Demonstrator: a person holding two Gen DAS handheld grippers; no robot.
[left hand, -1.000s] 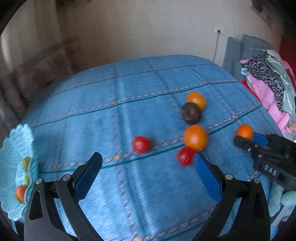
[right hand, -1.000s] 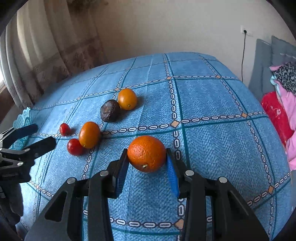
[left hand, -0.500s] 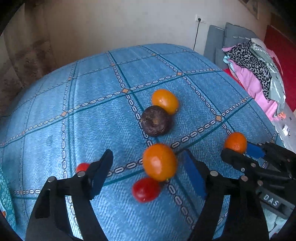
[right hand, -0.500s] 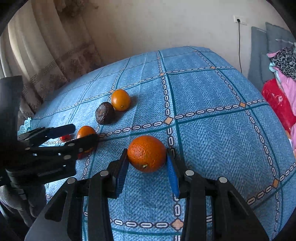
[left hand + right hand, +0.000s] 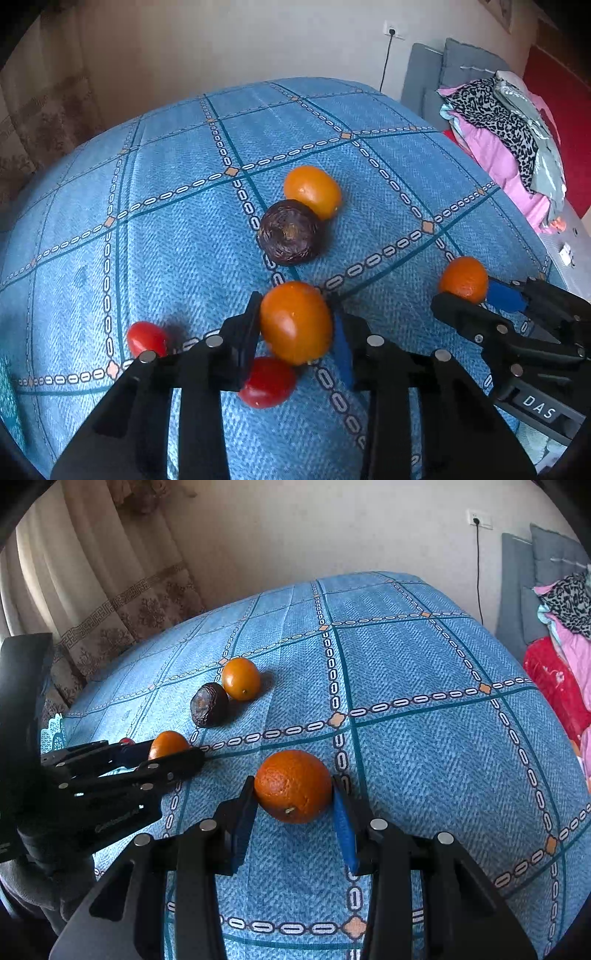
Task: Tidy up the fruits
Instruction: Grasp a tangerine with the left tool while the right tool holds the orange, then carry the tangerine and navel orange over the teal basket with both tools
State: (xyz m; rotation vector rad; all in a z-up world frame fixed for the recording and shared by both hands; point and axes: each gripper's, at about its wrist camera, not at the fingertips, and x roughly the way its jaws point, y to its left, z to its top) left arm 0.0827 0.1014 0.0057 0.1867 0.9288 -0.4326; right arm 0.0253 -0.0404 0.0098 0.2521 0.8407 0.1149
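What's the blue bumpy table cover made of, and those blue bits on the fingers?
Table cover: looks like woven cloth, matte; a zigzag weave texture shows. Blue pads on the right gripper's fingers: probably rubber or soft plastic, smooth and dull, though the pictures leave that open.

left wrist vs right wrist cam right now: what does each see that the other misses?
Left wrist only: the red tomato under the left gripper, the orange fruit whole between its fingers, and most of a second tomato.

Right wrist only: the curtain and the pale blue plate edge.

Both: the right gripper shut on the orange, the dark wrinkled fruit, the far orange fruit, the blue tablecloth.
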